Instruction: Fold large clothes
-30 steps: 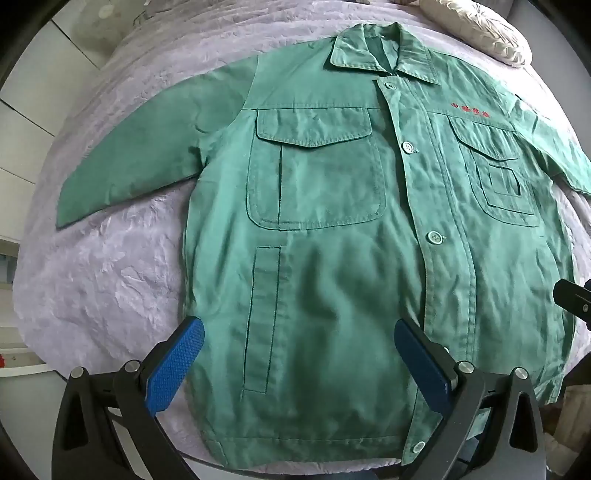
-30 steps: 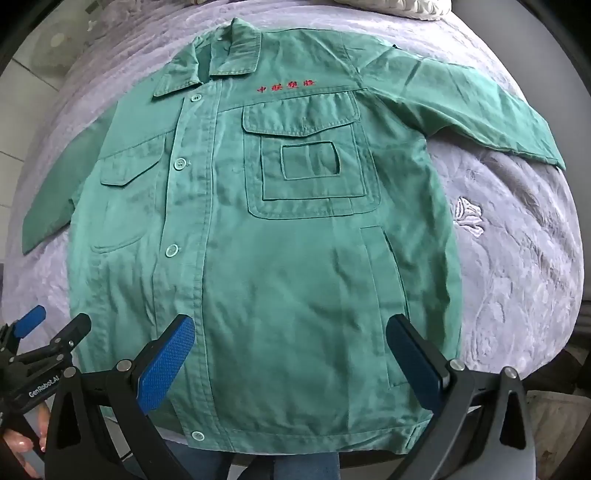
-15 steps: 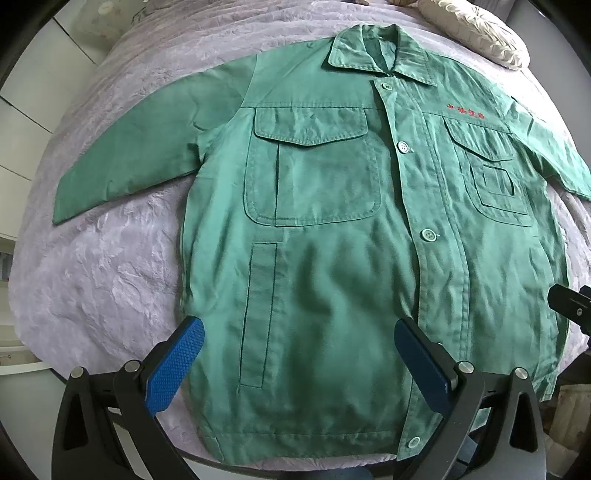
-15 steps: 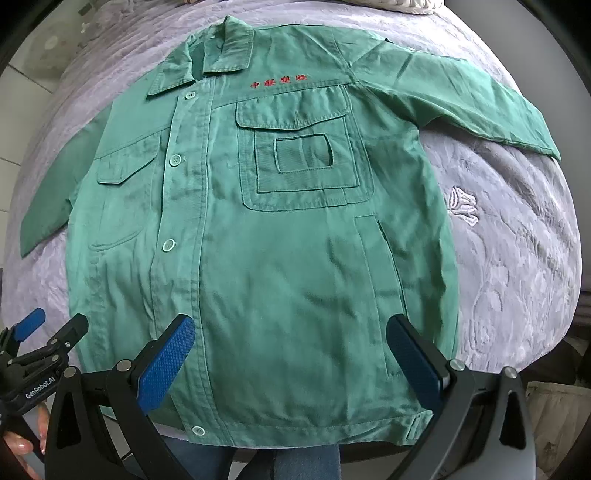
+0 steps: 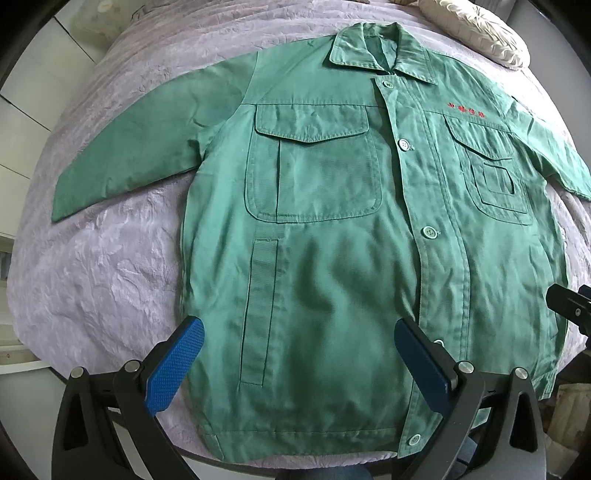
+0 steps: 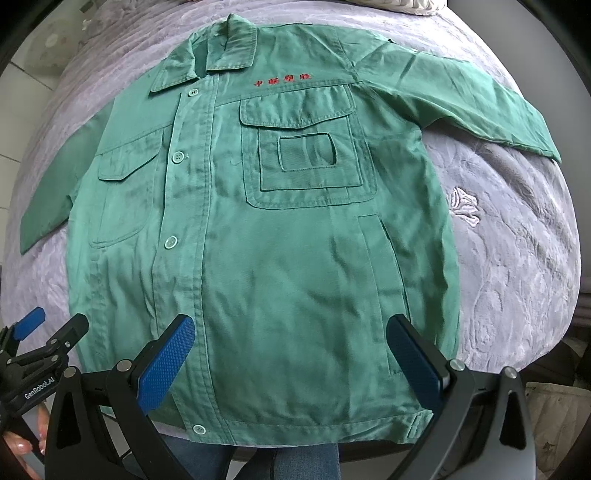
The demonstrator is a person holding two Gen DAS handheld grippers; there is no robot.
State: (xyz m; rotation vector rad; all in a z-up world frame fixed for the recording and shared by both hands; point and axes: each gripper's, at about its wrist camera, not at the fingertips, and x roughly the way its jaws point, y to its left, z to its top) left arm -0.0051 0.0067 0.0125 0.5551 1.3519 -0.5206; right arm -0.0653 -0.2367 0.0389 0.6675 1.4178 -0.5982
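A green button-up work jacket [image 5: 332, 258] [image 6: 280, 258] lies flat and face up on a lilac bedspread, collar at the far end, both sleeves spread out to the sides. Red embroidered characters [image 6: 282, 79] sit above one chest pocket. My left gripper [image 5: 299, 354] hovers open above the jacket's hem on its left half, nothing between its blue pads. My right gripper [image 6: 290, 350] hangs open over the hem on the other half, likewise empty. The left gripper [image 6: 33, 332] also shows at the lower left of the right wrist view.
The lilac bedspread [image 5: 103, 266] [image 6: 517, 240] covers the bed around the jacket. A white ruffled pillow [image 5: 476, 29] lies at the far end. The person's jeans [image 6: 288, 461] show below the bed's near edge, a hand [image 6: 22, 443] at lower left.
Both grippers have pulled back and up a little, so the jacket's hem sits higher in both views. The jacket has not moved, and both grippers stay open.
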